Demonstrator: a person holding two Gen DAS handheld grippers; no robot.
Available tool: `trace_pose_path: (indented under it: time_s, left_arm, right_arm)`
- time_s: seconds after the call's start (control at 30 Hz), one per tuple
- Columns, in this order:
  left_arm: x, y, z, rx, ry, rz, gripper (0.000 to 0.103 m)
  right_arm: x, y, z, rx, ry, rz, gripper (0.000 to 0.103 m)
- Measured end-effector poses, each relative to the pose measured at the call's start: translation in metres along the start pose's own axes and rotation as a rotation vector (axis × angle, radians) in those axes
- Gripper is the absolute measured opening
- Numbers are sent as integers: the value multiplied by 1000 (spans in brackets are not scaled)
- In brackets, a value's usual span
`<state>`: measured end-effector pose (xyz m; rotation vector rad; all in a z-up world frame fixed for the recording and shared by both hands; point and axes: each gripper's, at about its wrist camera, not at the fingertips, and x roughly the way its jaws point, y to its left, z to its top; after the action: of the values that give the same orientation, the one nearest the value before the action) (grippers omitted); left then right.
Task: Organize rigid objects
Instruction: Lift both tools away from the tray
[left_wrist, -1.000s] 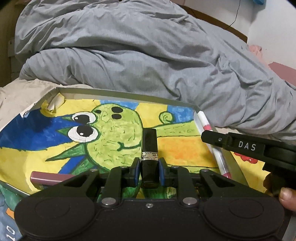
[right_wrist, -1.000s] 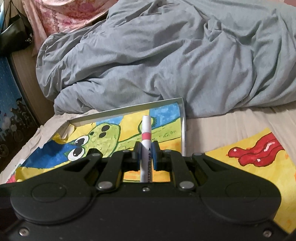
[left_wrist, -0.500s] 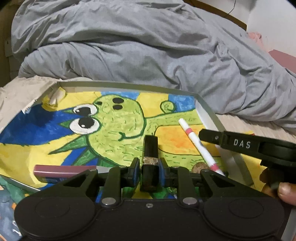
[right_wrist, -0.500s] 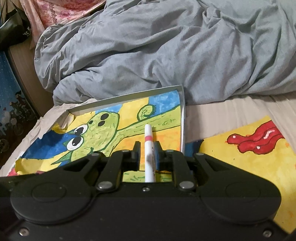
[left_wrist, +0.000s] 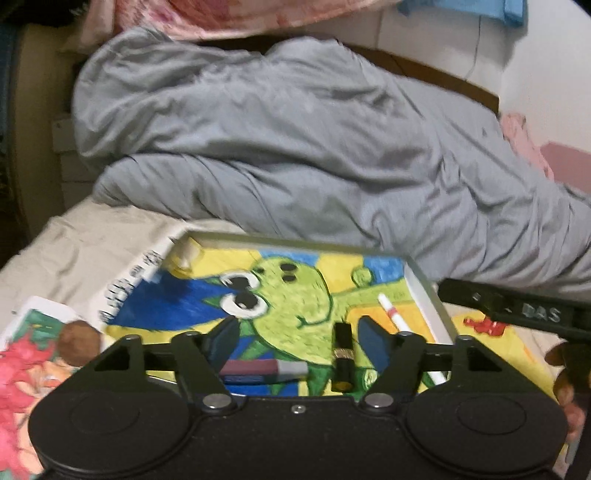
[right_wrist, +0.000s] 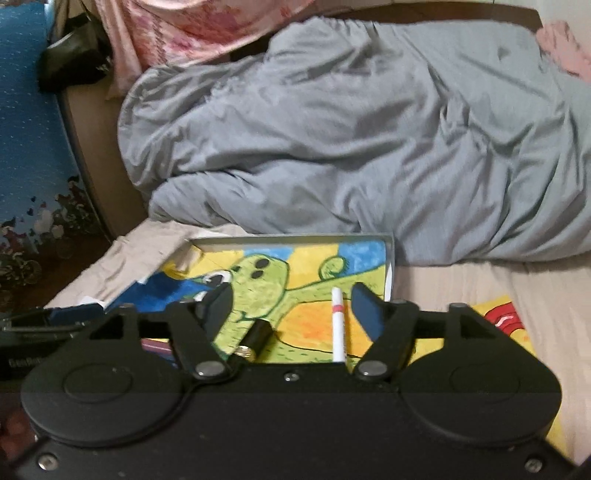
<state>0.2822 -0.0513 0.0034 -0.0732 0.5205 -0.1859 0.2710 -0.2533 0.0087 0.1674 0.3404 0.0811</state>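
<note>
Both grippers hang over a shallow tray (left_wrist: 424, 291) lined with a green cartoon drawing; the left gripper (left_wrist: 299, 341) has its jaws spread wide, gripping nothing — a black lipstick tube (left_wrist: 342, 356) lies flat in the tray between them; the right gripper (right_wrist: 291, 308) is equally wide and empty, a white pen (right_wrist: 338, 328) lying in the tray between its fingers; a grey duvet (right_wrist: 369, 140) is bunched behind.

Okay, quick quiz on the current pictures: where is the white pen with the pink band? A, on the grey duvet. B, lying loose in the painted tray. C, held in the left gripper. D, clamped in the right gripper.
B: the white pen lies on the frog painting inside the tray, between the spread fingers of the open right gripper, touching neither.
</note>
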Motion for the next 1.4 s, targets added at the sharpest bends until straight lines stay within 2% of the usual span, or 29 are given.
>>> trace_pose_path:
  time_s: [0.13,0.23,0.27,0.4,0.53,0.67,0.93,1.13,1.4]
  left_arm:
    - [-34,2,6,-3,-52,12,87]
    - [-59,0,6,-2,-78,21,94]
    - [-67,-1,5,0,-85,23,96]
    - [-97,-5,-5,5,-103,29,99]
    - [-129,-8,-17,-6,-117,33,101]
    - [-165,-12,-32,-13,-127,47,102]
    - [-238,-20,-67,-17,-148,82,102]
    - [-288,-25,-87,-23,-152,96,102]
    - [-321,-48,-94,47,-136,121,102]
  right_arm:
    - [-30,9,4,5,-21,8,70]
    - [-56,14,1,12,-38,5,86]
    - [-64,15,-1,15,-42,5,86]
    - [-101,22,-9,9,-54,6,89]
    - [-141,33,-24,10,-72,4,102]
    - [-180,41,-47,11,-80,-1,102]
    - [-263,46,-90,106,-137,-3,103]
    - [-308,59,-109,58,-89,-38,103]
    - [-344,63,-113,38,-40,-108,103]
